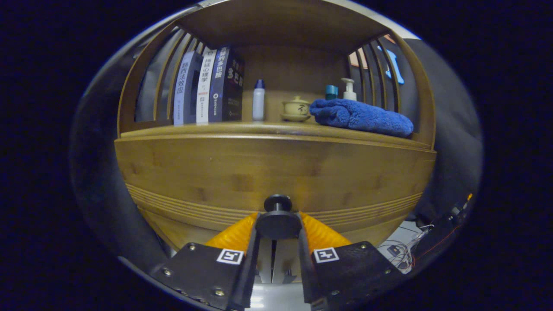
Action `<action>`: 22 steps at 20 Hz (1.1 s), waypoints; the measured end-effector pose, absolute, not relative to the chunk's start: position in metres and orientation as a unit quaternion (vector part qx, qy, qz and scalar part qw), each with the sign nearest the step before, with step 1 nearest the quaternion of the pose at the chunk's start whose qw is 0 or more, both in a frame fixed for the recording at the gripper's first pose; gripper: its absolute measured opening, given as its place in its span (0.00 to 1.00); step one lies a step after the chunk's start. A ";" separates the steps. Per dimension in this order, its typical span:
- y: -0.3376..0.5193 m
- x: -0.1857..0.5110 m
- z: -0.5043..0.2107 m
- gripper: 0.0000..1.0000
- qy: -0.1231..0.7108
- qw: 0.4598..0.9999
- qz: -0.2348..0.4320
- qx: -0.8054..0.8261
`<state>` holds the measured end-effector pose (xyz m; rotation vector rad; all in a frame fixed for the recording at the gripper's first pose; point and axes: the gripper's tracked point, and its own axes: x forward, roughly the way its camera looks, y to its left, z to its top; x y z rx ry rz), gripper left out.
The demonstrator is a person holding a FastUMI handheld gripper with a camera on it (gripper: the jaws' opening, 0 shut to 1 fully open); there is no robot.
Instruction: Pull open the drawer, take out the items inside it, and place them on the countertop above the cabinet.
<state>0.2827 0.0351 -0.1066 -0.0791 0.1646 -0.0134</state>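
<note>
At the bottom centre of the frame the gripper (pixel 278 226) sat with its jaws clenched on the drawer knob (pixel 278 220), one finger pressing each flank of the dark round knob, so the step in hand looked to be the very first one: pulling the drawer open. The gripper pointed straight and level at the cabinet, the fingers running forward side by side from the lower edge, neither rolled nor tilted as far as the view showed. Just beyond the knob, across the middle of the frame, stood the bamboo drawer front (pixel 276 172), apparently shut or nearly so (no gap and nothing of its contents could be seen, so the items to be taken out stayed hidden). The next move, by my judgement, called for a straight pull back along the fingers' line, keeping the grip firm so the knob would not slip out. Farther off, in the upper half, the desk (pixel 276 128) above the drawer carried books (pixel 207 86) at upper left, a small white bottle (pixel 259 100), a lidded cup (pixel 296 109), and a folded blue towel (pixel 360 115) at upper right.
</note>
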 end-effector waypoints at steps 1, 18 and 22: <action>0.035 0.281 -0.108 0.41 0.085 0.996 -0.003 -0.038; 0.028 0.267 -0.099 0.81 0.061 0.998 0.001 0.024; 0.032 0.278 -0.103 0.43 0.069 0.998 -0.008 -0.008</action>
